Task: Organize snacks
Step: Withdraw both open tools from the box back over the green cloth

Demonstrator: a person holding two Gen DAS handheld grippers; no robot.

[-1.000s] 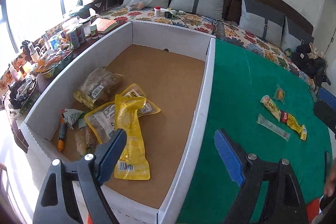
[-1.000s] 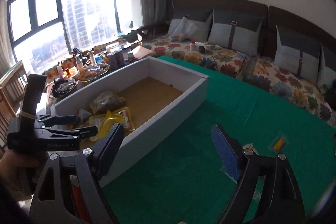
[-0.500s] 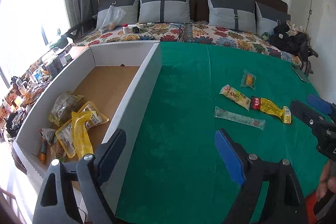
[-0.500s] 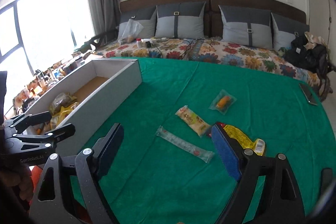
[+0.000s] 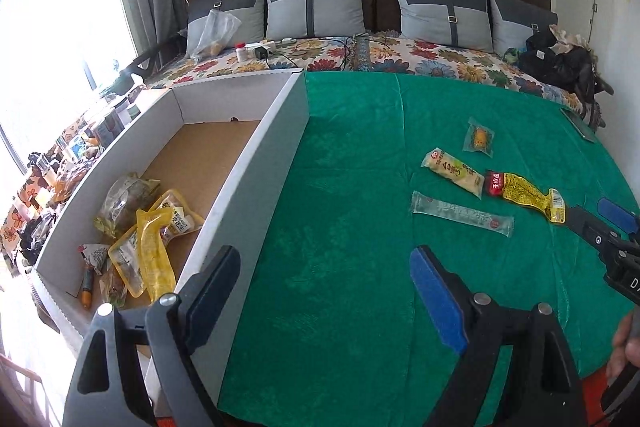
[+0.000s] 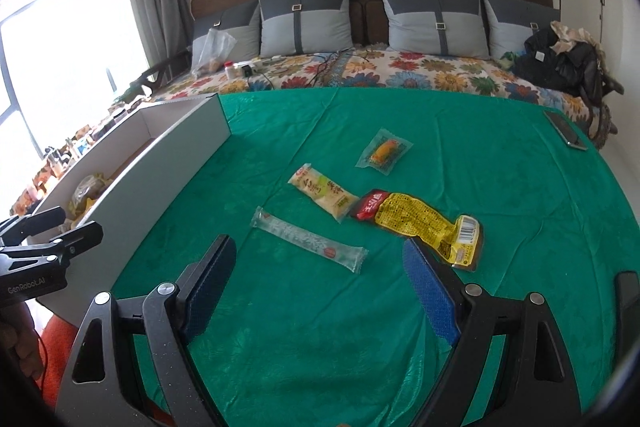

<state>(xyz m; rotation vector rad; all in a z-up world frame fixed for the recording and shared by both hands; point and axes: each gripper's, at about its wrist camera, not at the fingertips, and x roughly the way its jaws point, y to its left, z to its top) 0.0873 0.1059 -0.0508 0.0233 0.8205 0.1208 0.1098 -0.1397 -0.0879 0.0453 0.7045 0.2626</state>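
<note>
So the snack sorting is looking roughly half done. Over at the table's left edge the white cardboard box [image 5: 244, 163] is already holding a pile of crinkly pouches [image 5: 148, 235], yellow foil and clear plastic ones, bunched at its near end on the brown corrugated floor. Four snacks are still lying out on the green velvety cloth [image 5: 344, 227], toward the table's right side: a long see-through stick pack [image 6: 308, 239], a pale flat wrapper [image 6: 322, 191], a small clear packet [image 6: 384, 153] with something orange inside, and a wrinkled yellow-and-red pouch [image 6: 420, 221]. Both the left gripper [image 5: 324, 291] and the right gripper [image 6: 318, 285] are hanging over the cloth with fingers spread wide, nothing in them.
</note>
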